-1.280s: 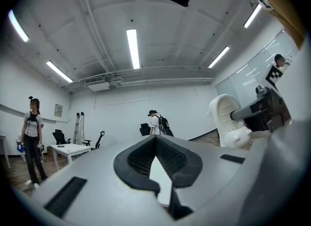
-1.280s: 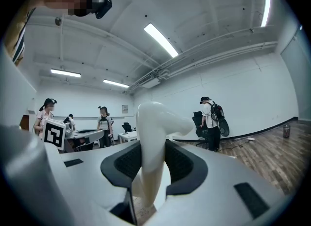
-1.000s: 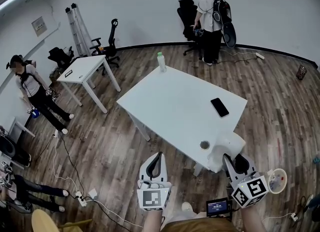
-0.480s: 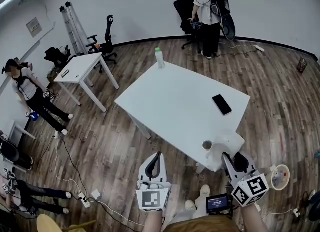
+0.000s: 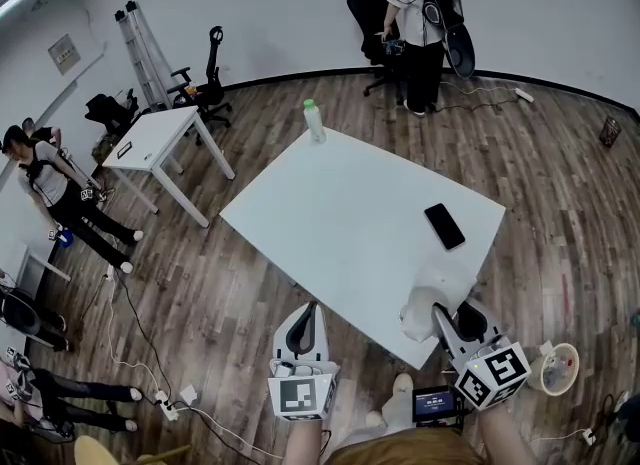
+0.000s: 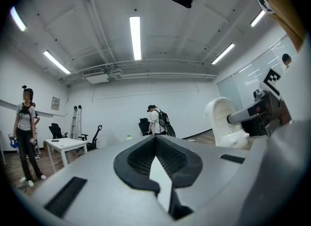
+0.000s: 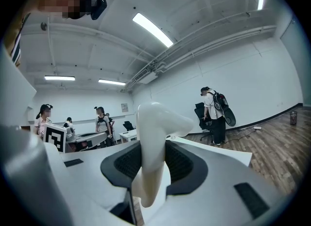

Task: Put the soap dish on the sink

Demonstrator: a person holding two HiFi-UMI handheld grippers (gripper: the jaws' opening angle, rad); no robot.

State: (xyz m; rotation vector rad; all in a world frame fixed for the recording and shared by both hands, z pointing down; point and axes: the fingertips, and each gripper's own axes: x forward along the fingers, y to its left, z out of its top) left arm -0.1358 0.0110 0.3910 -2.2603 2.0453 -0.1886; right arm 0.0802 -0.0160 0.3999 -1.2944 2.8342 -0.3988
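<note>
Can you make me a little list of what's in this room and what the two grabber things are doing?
left gripper: jaws together, nothing in them
right gripper: shut on the white soap dish, held by the table's near corner
table: white, with a black phone and a green-capped bottle on it
sink: not seen in any view
person with backpack: standing by the far wall

You had the white soap dish clamped in your right gripper over the table's near corner, left gripper hanging over the floor nearby.
</note>
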